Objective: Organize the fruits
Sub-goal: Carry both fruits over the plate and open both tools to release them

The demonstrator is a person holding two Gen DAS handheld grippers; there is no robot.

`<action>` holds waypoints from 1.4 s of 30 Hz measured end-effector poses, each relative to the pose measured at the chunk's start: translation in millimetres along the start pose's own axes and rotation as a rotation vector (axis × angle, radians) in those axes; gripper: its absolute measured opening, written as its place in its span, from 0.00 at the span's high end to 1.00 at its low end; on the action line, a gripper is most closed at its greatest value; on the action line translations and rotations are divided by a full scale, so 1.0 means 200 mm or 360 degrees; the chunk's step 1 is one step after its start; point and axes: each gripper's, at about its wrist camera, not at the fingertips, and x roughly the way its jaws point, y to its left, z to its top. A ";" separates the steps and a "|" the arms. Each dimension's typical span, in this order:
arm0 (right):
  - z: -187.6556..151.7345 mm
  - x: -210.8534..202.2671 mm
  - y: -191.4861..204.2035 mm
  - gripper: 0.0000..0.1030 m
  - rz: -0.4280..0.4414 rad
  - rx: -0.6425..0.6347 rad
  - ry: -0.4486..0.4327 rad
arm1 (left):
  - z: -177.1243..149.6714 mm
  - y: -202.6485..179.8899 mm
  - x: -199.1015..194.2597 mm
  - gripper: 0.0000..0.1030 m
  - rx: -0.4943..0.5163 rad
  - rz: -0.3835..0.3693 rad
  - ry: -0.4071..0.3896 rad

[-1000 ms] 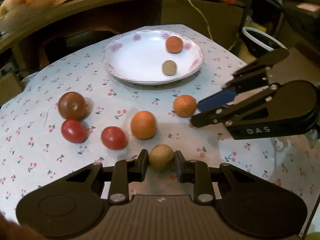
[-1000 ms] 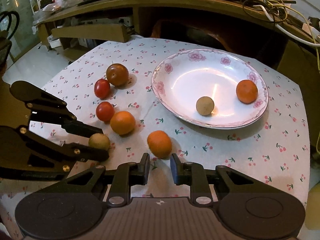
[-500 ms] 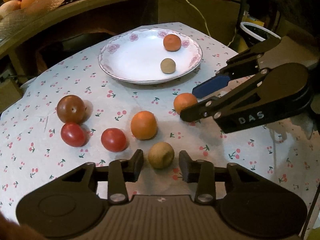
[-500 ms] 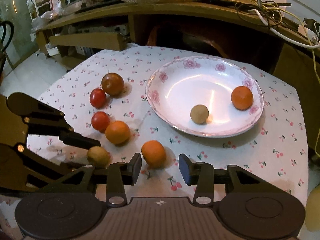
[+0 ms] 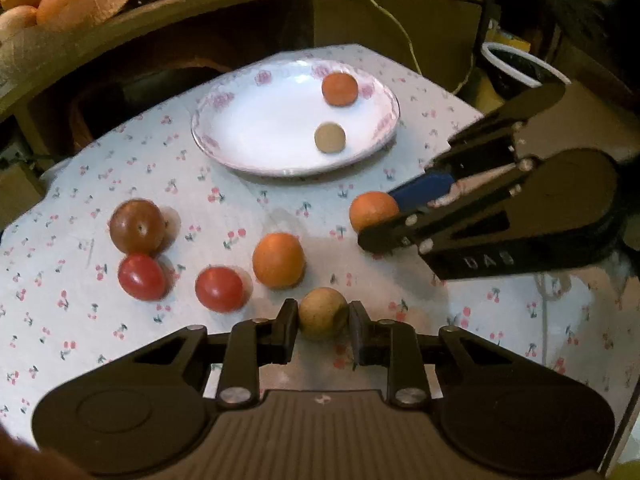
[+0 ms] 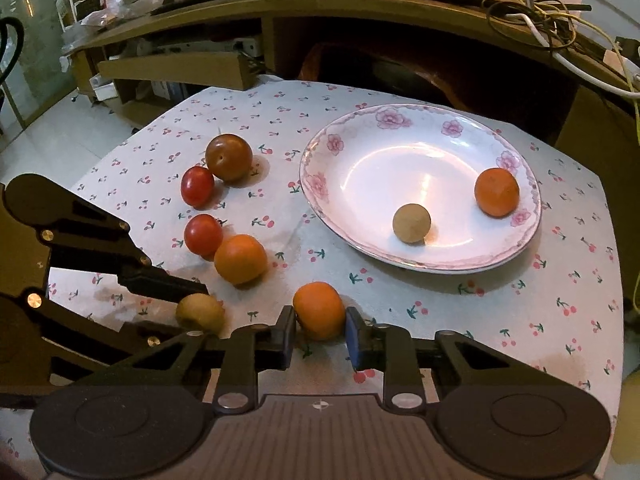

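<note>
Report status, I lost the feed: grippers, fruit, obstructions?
Left gripper around tan fruit. Right gripper around orange. Neither lifted. Path to plate unobstructed.

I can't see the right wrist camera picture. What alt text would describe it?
The right gripper straddles an orange fruit on a cherry-print tablecloth, while the left gripper closes around a tan fruit beside it. Behind, a floral plate holds two fruits; four more lie loose.
</note>
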 end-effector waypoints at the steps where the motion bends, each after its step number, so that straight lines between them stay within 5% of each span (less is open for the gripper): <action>1: 0.00 -0.01 0.00 0.75 0.0004 0.0005 -0.0003 | 0.02 0.00 -0.01 0.68 -0.0003 0.0003 -0.0016; 15: 0.07 -0.10 -0.06 0.75 -0.0062 0.0075 -0.0156 | 0.26 0.01 -0.01 0.68 -0.0019 0.0107 -0.0182; 42: 0.15 0.02 -0.22 0.75 -0.0243 0.0142 -0.0178 | 0.37 0.06 0.18 0.68 -0.0050 0.0178 -0.0206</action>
